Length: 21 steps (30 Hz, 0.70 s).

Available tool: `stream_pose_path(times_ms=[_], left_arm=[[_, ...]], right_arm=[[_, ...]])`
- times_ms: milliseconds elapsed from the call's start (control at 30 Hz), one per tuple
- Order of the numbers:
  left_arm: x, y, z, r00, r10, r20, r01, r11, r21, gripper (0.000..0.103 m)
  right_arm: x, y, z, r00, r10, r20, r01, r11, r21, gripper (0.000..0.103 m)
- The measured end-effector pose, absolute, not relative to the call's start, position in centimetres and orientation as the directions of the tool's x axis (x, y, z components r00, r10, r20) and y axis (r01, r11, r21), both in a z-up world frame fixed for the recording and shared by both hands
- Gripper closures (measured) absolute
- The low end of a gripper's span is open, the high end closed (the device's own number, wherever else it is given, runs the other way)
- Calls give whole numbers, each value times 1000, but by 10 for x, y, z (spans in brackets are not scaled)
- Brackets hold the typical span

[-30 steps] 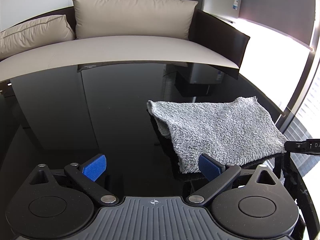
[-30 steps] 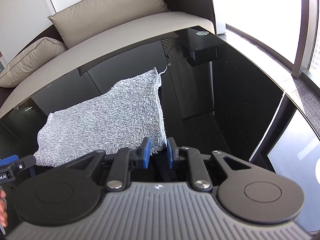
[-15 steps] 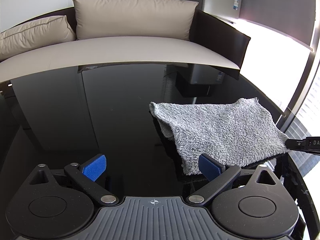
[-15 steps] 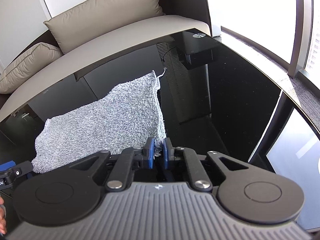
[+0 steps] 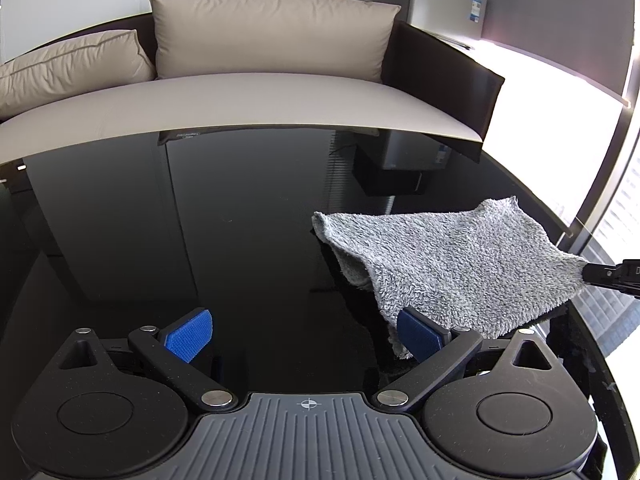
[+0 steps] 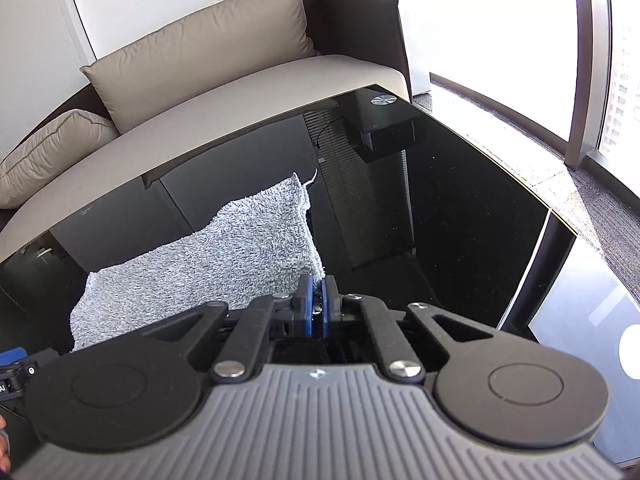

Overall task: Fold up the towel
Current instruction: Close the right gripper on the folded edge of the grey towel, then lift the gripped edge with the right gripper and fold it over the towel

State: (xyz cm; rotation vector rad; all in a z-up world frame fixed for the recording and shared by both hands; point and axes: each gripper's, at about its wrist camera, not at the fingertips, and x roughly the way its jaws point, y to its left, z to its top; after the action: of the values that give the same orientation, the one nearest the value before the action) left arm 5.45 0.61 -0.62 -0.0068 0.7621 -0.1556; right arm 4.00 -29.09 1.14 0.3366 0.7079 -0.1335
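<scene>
A grey fluffy towel [image 5: 452,264] lies on the black glass table [image 5: 200,220], at the right in the left wrist view. My left gripper [image 5: 304,334] is open and empty, its right fingertip just in front of the towel's near left corner. My right gripper [image 6: 316,304] is shut on the towel's [image 6: 224,256] near right corner and lifts it off the glass. Its black tip shows at the right edge of the left wrist view [image 5: 608,274], holding that corner up.
A beige sofa [image 5: 248,92] with cushions stands behind the table. The table's right edge [image 6: 536,256] is close to my right gripper, with grey carpet [image 6: 560,168] and a bright window beyond. A dark box [image 6: 384,128] shows through the glass at the far right.
My right gripper closed on the towel's near right corner and raised it. The towel's right side has come up off the table. My left gripper stayed open and nearly still.
</scene>
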Motion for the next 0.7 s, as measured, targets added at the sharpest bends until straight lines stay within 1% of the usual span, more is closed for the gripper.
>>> stream_pose_path(times_ms=[200,433,700], left_arm=[[55,8,-6,712,-139,-689,136,989,-59,5],[55,8,-7,707,-139,-694,139,989,-57,4],[54,11,-8,705,-138,-696,135,989,-59,4]], right_arm=[[40,-277,18,777,8,-629,187,952,243,99],[43,-258,29,826,125,-550,53,953,297,99],[51,-237,39,834,206,-511,-45,950,310,99]])
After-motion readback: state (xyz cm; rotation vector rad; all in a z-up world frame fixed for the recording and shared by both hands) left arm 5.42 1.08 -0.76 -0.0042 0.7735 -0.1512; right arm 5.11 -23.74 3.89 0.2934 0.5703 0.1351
